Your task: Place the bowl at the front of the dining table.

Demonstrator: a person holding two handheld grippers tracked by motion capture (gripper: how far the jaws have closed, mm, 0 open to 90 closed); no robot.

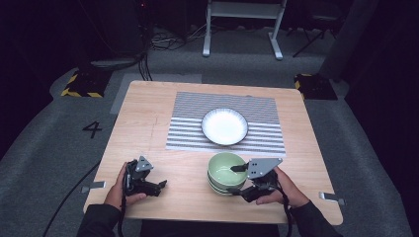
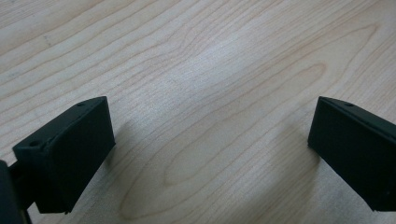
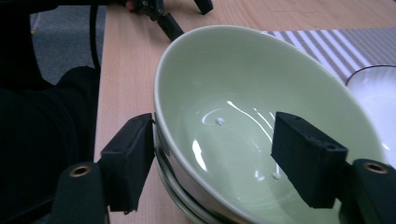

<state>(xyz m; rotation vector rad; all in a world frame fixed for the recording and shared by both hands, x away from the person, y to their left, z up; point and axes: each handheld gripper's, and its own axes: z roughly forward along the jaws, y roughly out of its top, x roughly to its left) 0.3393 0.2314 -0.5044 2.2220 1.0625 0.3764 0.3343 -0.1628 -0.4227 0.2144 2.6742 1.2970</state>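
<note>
Two black hand-held grippers, left and right, grey three-cornered top plates, trailing black cables, dark sleeves.

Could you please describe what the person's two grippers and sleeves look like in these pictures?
Both the left gripper and the right gripper are black, each topped by a grey three-cornered plate and trailing a black cable toward the person. Their fingers are blocky, matte black pads with small screw holes; brass-coloured fasteners show on the right gripper's arms. The person wears dark long sleeves.

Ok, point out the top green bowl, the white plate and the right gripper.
top green bowl [image 3: 261,93]: right gripper view, inner wall.
white plate [image 1: 225,126]: high view, centre of its well.
right gripper [image 3: 212,161]: right gripper view, midway between fingertips, straddling the bowl's rim.
</note>
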